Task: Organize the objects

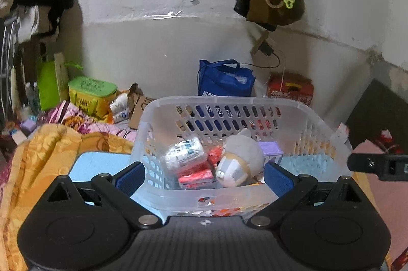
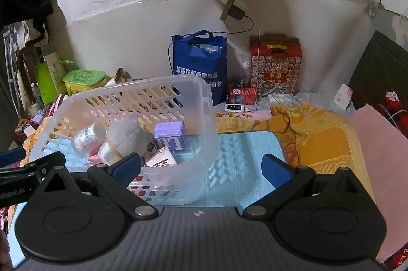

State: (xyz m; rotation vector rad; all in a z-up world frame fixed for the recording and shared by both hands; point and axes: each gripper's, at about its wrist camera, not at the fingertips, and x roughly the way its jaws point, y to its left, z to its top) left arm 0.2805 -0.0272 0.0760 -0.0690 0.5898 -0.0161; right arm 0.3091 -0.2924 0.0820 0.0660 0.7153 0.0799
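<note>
A clear plastic basket [image 1: 316, 123] stands on a light blue mat [image 1: 99, 163]. In it lie a white plush toy [image 1: 242, 158], a white wrapped roll [image 1: 185, 152], a purple box [image 1: 270, 147] and red packets [image 1: 196, 175]. My left gripper [image 1: 204, 175] is open, just before the basket's near rim, holding nothing. In the right wrist view the basket [image 2: 204, 102] is at left with the plush toy [image 2: 125, 138], the purple box [image 2: 169, 134], the roll [image 2: 86, 135] and a white-and-red carton [image 2: 160, 158]. My right gripper [image 2: 201, 169] is open and empty at the basket's right corner, over the mat [image 2: 239, 148].
An orange blanket [image 2: 321, 133] and pink cloth [image 2: 377, 148] lie to the right. A blue bag [image 2: 199, 61], a red patterned box [image 2: 275, 64], a small red box [image 2: 242, 95] and cables stand by the wall. A green-lidded container [image 1: 89, 89] and clutter sit at left.
</note>
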